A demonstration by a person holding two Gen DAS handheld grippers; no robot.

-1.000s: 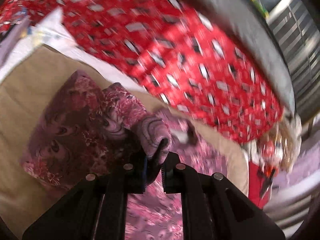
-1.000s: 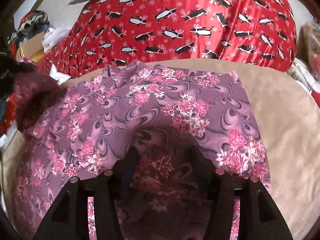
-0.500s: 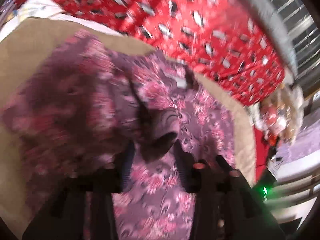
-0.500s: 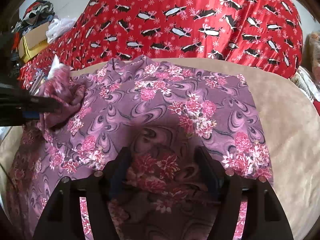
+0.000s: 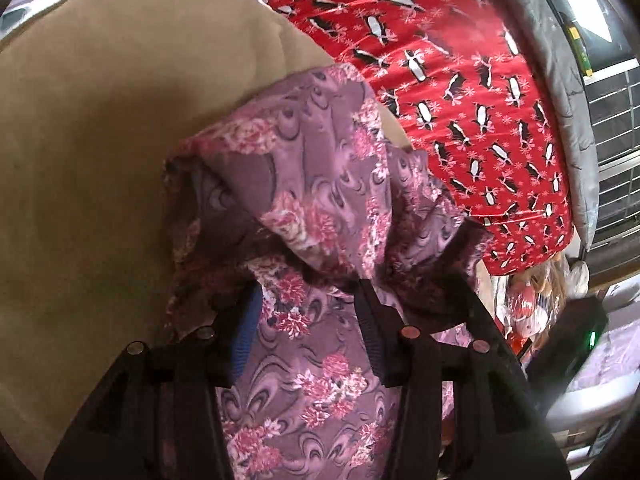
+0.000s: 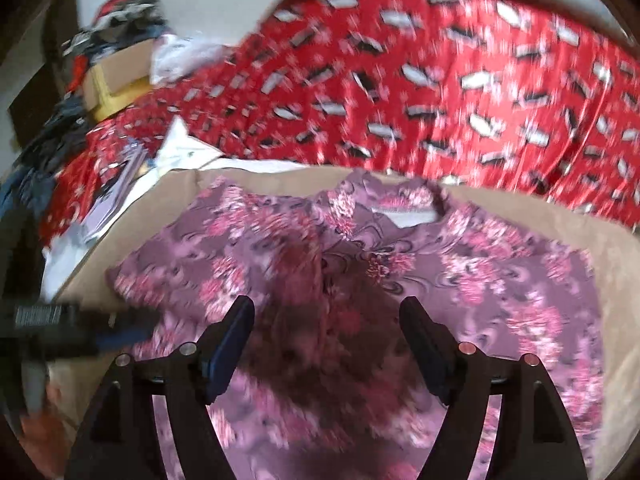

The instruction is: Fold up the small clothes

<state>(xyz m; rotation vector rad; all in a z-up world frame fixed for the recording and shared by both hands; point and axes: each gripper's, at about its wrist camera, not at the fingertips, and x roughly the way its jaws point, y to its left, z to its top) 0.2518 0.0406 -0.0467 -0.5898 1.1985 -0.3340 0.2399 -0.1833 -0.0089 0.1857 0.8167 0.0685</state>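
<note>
A purple garment with pink flowers (image 6: 460,272) lies on a tan cushion (image 6: 616,264). Its sleeve is folded in over the body and lies loose (image 5: 320,184). My left gripper (image 5: 308,304) is open, just above the garment below that fold, holding nothing. My right gripper (image 6: 326,312) is open and hovers over the garment's middle, with the neckline (image 6: 408,216) ahead of it. The left gripper also shows at the left edge of the right wrist view (image 6: 60,328). The right wrist view is blurred.
A red penguin-print blanket (image 5: 460,92) lies behind the cushion (image 5: 100,160). A cardboard box (image 6: 116,76), dark clothes and white papers (image 6: 180,148) are piled at the far left. A bagged toy (image 5: 536,300) sits at the right, beside a window grille.
My left gripper carried the sleeve across onto the garment's body, opened and let it go. My right gripper pulled back, so more of the garment and its neckline show.
</note>
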